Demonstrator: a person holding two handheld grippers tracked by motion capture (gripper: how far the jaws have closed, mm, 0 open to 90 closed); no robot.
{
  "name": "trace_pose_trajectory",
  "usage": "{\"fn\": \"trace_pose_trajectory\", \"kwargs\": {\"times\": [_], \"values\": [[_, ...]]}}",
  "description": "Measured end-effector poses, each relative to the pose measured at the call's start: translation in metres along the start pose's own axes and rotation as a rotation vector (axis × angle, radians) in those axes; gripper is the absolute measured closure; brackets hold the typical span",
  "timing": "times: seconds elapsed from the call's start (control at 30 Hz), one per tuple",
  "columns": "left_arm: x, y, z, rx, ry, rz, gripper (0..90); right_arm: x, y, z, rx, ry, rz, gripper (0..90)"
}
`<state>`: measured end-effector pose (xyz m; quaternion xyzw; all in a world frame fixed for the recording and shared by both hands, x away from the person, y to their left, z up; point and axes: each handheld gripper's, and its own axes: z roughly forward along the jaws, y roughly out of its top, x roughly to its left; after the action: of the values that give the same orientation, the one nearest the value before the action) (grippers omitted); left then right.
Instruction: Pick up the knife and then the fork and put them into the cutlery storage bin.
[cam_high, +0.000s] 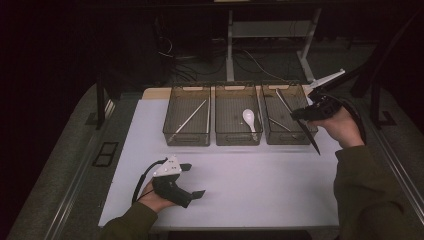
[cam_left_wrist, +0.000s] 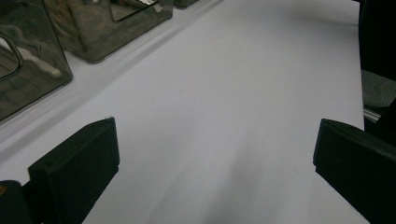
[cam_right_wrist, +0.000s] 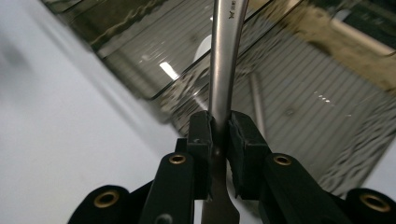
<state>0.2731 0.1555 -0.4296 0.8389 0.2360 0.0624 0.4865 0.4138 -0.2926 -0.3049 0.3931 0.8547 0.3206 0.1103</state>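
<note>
My right gripper (cam_high: 299, 115) hangs over the right-hand clear bin (cam_high: 287, 141), shut on a long metal utensil (cam_high: 313, 141). The utensil slants from the bin's far left corner to beyond its near right corner. In the right gripper view the pads of my right gripper (cam_right_wrist: 219, 126) clamp the shiny handle (cam_right_wrist: 226, 56), which runs up and away over the bin's ribbed floor. Low on the left of the white table (cam_high: 250, 185), my left gripper (cam_high: 195, 180) rests in a hand. Its jaws stand wide apart, and the left gripper (cam_left_wrist: 215, 163) has only bare table between them.
Three clear bins stand in a row at the table's far side. The left bin (cam_high: 186, 142) holds long thin sticks (cam_high: 192, 116), the middle bin (cam_high: 237, 141) a white spoon (cam_high: 249, 117). Another metal utensil (cam_high: 278, 123) lies in the right bin. Desk legs and cables lie beyond.
</note>
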Motion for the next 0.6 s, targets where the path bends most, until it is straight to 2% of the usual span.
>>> {"fn": "trace_pose_trajectory", "kwargs": {"times": [0.2,0.37,0.6], "values": [[0.0,0.0,0.0,0.0,-0.001,-0.002,0.0,-0.016,0.023,-0.002,-0.034,-0.024,0.017,79.1],[0.0,0.0,0.0,0.001,-0.003,-0.001,0.0,-0.027,0.039,0.003,-0.048,-0.066,0.022,79.1],[0.0,0.0,0.0,0.002,-0.006,-0.002,0.0,-0.045,0.051,0.014,-0.074,-0.127,0.053,79.1]]}}
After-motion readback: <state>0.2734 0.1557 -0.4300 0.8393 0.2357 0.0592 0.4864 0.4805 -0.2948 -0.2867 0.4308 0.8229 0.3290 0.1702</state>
